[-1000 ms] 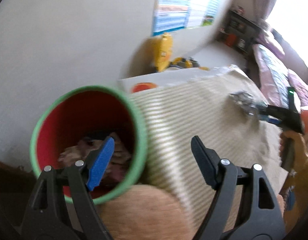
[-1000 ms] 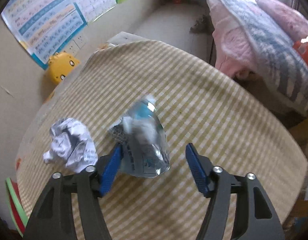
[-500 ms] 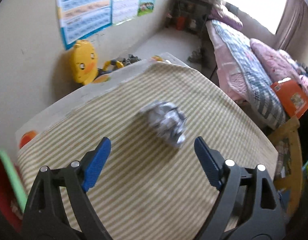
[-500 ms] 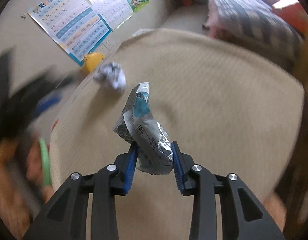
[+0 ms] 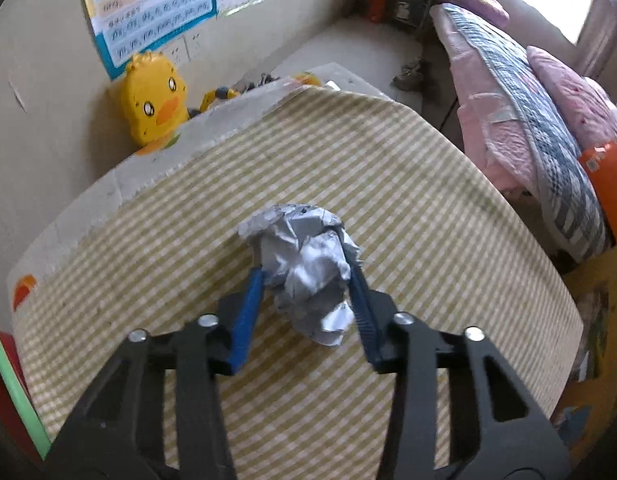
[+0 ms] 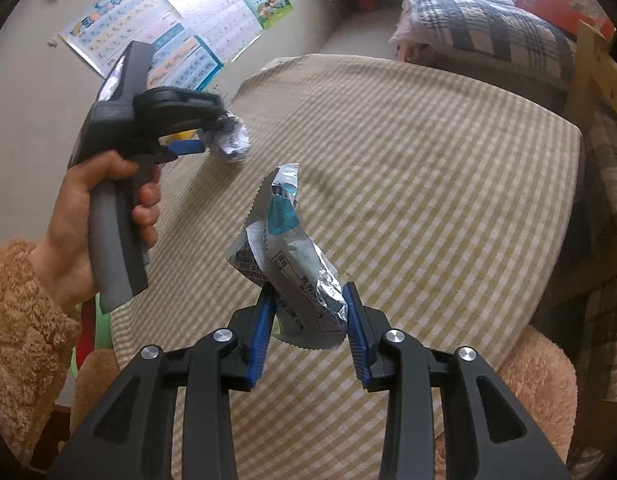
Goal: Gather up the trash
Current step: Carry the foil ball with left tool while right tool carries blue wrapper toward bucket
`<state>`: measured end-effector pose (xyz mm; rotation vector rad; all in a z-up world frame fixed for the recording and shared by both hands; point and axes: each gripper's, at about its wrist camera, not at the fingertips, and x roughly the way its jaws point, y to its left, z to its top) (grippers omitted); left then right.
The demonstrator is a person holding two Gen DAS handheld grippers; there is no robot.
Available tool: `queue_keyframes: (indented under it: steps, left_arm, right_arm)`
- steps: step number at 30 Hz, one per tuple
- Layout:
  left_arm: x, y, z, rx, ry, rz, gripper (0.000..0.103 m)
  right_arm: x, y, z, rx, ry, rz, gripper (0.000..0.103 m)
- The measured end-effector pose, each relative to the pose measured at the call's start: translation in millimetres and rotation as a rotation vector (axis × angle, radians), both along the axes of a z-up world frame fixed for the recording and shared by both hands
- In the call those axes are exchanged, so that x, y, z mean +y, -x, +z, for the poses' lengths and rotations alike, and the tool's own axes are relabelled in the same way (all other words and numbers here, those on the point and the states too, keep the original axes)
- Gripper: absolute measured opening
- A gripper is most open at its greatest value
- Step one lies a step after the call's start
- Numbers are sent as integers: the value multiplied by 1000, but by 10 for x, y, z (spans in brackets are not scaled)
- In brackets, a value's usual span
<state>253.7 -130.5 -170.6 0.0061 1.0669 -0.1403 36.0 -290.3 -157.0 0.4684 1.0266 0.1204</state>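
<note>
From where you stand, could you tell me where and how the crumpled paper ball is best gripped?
Grip the crumpled paper ball across its middle, coming steeply from above, one pad on each flank. It is a lumpy wad with no handle on the checked cloth, and its creases should squash and hold. The left gripper has just been closing and already brackets it this way.

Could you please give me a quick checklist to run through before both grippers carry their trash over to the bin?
1. Left gripper closed on the crumpled paper ball: ok; its jaws have just been closing and both blue pads press the paper.
2. Right gripper holding the foil wrapper: ok, pinched at its lower end.
3. Wrapper clear of the checked tablecloth: ok, it stands up in the air.
4. Paper ball lifted off the cloth: cannot tell.
5. Bin within view: only the green rim shows at the left edge; its opening cannot be seen.
6. Other trash left on the cloth: none visible.
</note>
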Motion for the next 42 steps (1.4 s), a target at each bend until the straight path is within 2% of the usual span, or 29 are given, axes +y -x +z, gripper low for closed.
queue_keyframes:
  steps: [5,10,16,19,23,27,42]
  left_arm:
    - [131,218,85,-39,2,-7,32]
    - [363,783,363,-109,38,-25,32]
    - [638,1442,610,-151,18,-50,33]
    - [803,1717,654,-152,21,-25,33]
    - [926,1994,592,-157,-18,12,33]
    - [1015,2115,555,-119,35,29,33]
    - [1373,2238,758,-182,105,94,33]
  right_arm:
    - [-2,5,33,-7,5,0,33]
    - [25,2,97,-21,15,-2,33]
    - [118,34,156,-32,37,15,33]
    - [205,40,217,-39,51,25,33]
    - [360,59,313,-58,79,49,33]
    - [490,84,432,-79,108,74,33]
    - [1097,171,940,-190,210,210,33]
